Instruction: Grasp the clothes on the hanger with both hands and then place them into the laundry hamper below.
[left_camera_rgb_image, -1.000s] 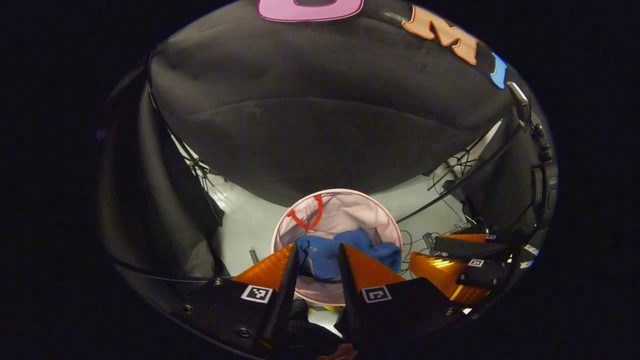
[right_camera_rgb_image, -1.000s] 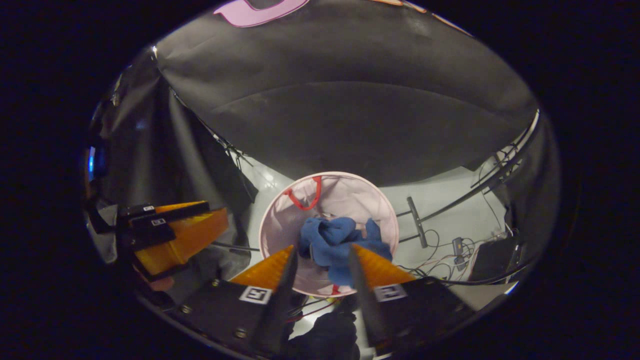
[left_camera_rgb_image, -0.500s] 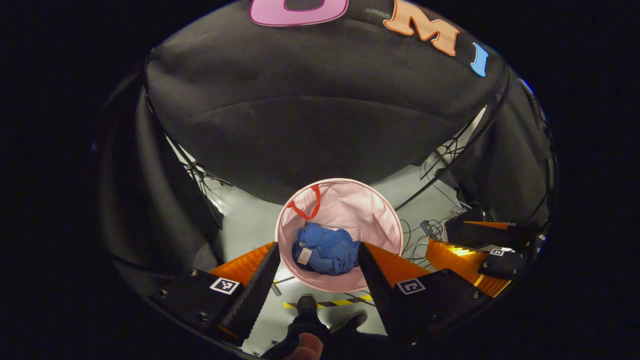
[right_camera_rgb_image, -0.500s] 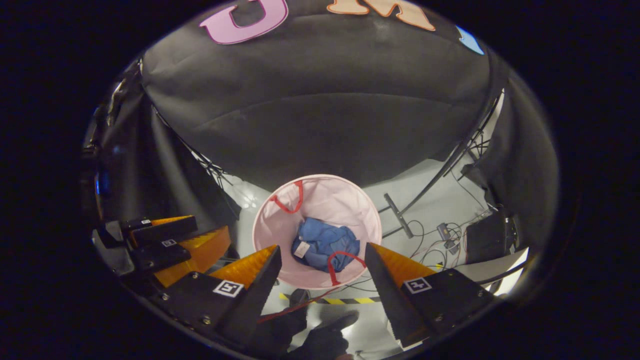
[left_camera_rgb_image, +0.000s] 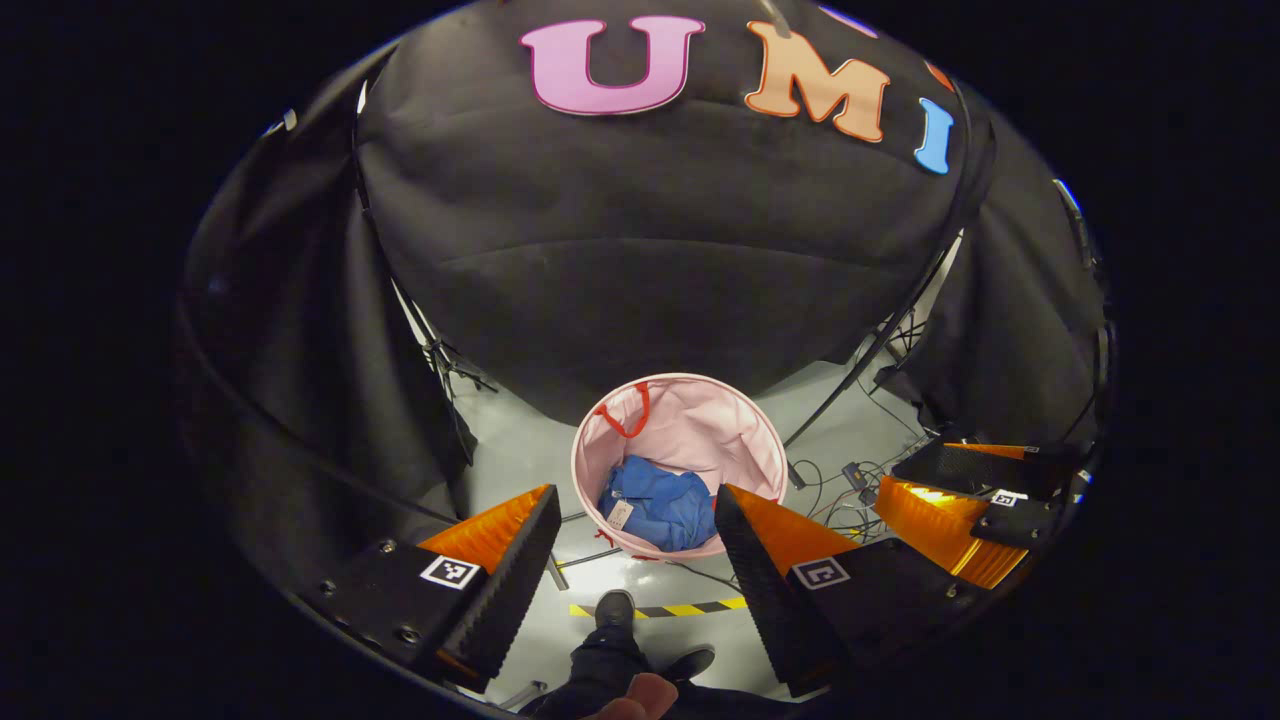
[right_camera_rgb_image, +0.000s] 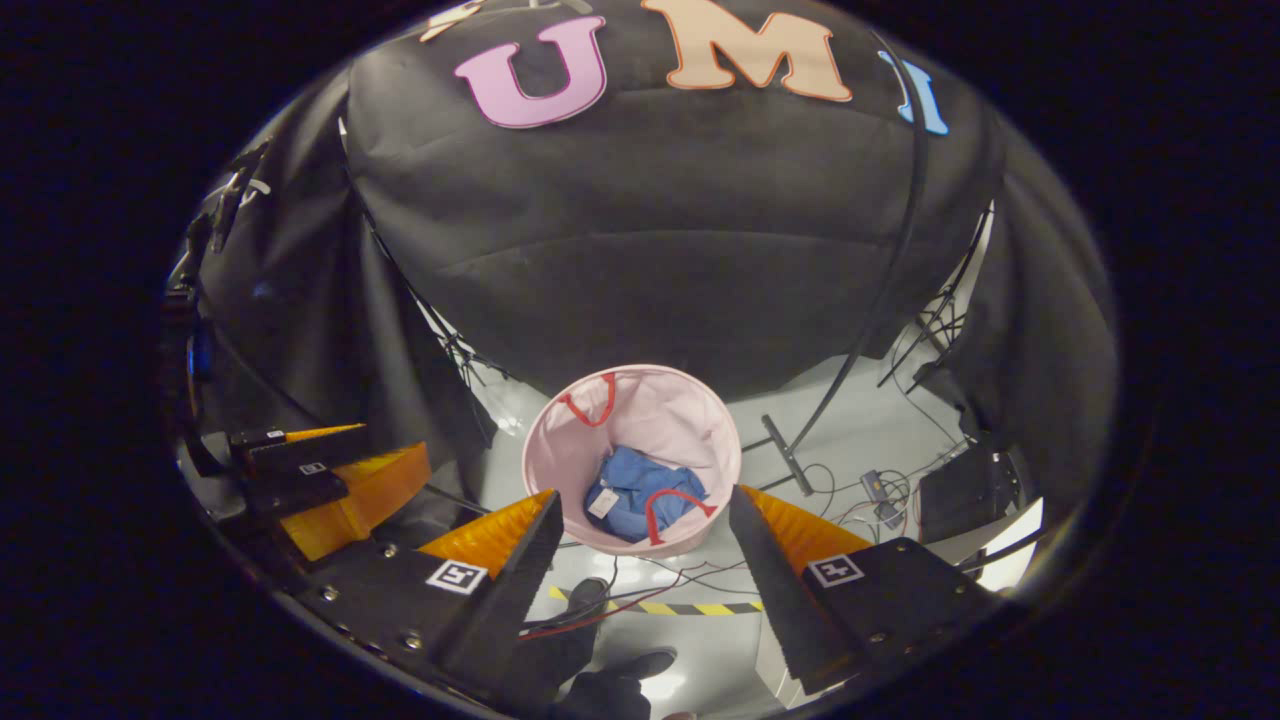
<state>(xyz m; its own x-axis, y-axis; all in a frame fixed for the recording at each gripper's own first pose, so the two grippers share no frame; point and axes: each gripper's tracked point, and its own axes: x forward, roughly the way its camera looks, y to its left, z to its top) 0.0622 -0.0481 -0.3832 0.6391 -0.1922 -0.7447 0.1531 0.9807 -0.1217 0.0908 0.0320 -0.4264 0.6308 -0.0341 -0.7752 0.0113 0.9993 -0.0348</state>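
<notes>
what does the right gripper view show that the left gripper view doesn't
Right gripper view: the hamper's near red handle draped over the clothes, and the left claw off to the side. Left gripper view: the right claw at its edge. Both: the pink hamper with blue clothes inside, striped tape on the floor, each claw open.

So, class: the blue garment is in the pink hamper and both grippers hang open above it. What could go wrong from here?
The hamper looks light and soft-walled, so a low gripper might tip it. Cables and a black-and-yellow strip lie on the floor near the person's shoes, a possible trip risk. The blue garment itself looks settled.
</notes>
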